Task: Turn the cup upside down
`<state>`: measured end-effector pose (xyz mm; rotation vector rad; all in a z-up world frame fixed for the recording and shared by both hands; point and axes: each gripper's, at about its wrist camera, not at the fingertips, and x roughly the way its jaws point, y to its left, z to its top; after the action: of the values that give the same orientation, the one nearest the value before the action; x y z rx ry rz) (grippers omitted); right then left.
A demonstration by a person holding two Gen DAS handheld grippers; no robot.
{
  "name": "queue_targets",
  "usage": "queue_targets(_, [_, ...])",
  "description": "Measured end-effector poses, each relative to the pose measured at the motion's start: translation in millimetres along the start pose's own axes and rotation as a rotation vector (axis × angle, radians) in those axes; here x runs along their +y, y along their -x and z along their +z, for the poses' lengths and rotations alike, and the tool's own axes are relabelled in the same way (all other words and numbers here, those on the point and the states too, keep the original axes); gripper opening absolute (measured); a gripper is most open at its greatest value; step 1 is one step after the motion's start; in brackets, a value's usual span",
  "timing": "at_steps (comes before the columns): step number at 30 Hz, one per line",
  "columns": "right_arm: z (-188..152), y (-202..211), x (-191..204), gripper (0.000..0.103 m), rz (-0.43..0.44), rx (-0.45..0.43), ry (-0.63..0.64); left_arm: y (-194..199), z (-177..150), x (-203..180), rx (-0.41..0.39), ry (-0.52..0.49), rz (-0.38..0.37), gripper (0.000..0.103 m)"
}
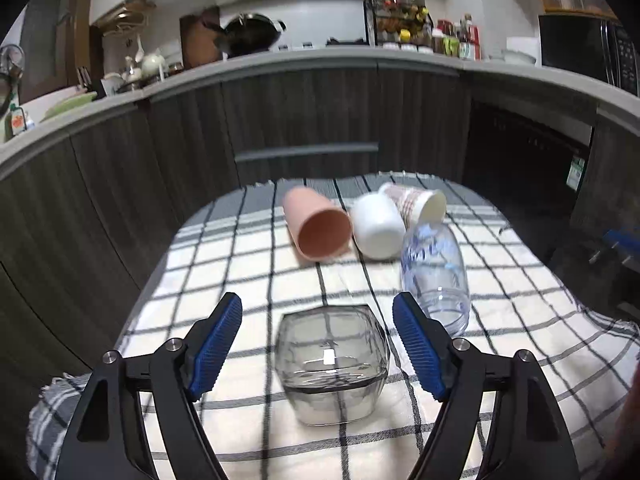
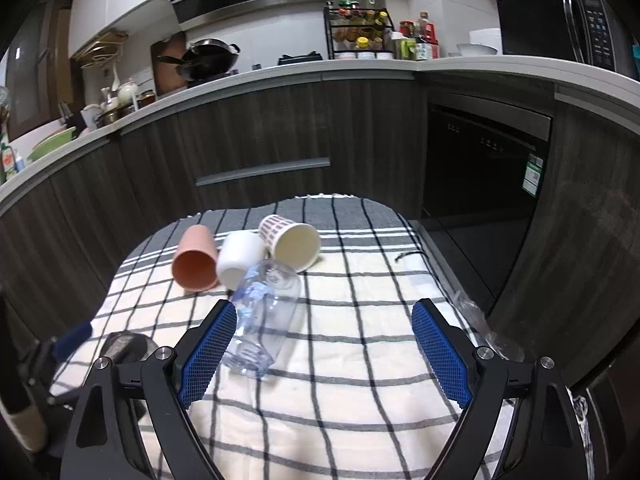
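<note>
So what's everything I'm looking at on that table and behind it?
Smoky glass cup: one, grey-clear, squarish, on the cloth between the left tool's fingers, untouched.
Clear plastic cup: one, blue print, lying on its side.
Pink cup: one, on its side, far end.
White cup: one, beside the pink one.
Paper cup: one, cream with reddish pattern, on its side.
Checked cloth: one, white with dark lines, covering the table.
Wok: one, black, on the rear counter.
Microwave: one, black, right counter.
Left tool: one, black with blue pads, open.
Right tool: same, open, holding nothing.
</note>
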<state>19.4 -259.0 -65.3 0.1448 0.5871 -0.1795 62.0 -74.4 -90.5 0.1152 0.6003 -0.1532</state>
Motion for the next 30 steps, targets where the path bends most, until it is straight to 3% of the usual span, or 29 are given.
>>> queue_targets(11, [7.4, 38.6, 21.2, 0.089, 0.002, -0.065, 0.039, 45.5, 19.4, 16.0, -0.013, 0.027, 0.005, 0.079])
queue_targets(30, [4.5, 109.3, 56.7, 0.089, 0.041, -0.089, 0.100, 125.5, 13.8, 50.1, -0.033, 0.100, 0.065, 0.082])
